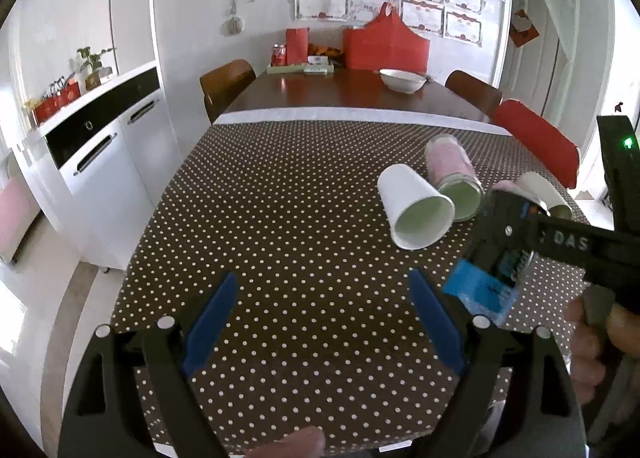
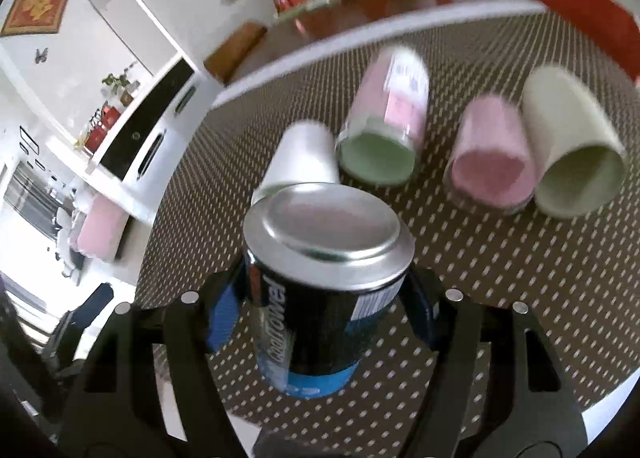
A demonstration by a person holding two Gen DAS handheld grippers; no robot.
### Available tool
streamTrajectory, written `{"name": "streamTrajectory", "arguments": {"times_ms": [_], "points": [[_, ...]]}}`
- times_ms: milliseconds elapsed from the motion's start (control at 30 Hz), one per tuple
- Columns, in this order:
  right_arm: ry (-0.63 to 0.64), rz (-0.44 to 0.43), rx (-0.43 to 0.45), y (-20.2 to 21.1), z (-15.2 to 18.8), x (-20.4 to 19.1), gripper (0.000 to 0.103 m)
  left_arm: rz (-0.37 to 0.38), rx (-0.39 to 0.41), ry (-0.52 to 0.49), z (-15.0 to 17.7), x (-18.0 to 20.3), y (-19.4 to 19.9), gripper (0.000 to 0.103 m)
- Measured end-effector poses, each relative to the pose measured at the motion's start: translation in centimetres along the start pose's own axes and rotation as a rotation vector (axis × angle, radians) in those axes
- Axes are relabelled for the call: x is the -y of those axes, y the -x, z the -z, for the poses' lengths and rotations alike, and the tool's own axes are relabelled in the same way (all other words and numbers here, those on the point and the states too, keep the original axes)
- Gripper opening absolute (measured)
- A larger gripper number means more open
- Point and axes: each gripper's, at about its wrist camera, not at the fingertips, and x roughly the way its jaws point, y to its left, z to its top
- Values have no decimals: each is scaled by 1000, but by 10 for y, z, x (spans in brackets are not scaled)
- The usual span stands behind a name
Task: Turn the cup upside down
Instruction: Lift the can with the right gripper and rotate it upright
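Observation:
My right gripper [image 2: 320,318] is shut on a black and blue metal cup [image 2: 320,258] and holds it above the dotted tablecloth, silver base toward the camera. In the left wrist view the right gripper [image 1: 500,258] holds the same cup [image 1: 510,264] at the right. My left gripper [image 1: 324,318] is open and empty over the cloth. Several cups lie on their sides: a white cup [image 1: 414,209] [image 2: 302,157], a pink jar with a green inside [image 1: 454,177] [image 2: 384,129], a pink cup [image 2: 492,153] and a cream cup [image 2: 568,149].
The dotted cloth [image 1: 280,217] covers the near part of a wooden table [image 1: 340,93]. A white bowl [image 1: 402,79], red bags [image 1: 384,43] and a tray stand at the far end. Chairs flank the table. White cabinets [image 1: 100,145] stand at the left.

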Motion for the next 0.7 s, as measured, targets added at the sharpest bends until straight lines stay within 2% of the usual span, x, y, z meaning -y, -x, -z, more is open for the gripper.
{"name": "streamTrajectory", "arguments": {"times_ms": [167,367,500,700], "points": [[193,107,251,40,1,-21,68,-25,27,3,2,2,19,86],[388,194,434,67,22,-34,68,-36,50,20,8,4,35,86],[453,220,477,60,42,-40,68,-33,61,33,15,4,43,86],[513,250,438,26,73,-37,68,-31,63,37,27,3,48,86]]}}
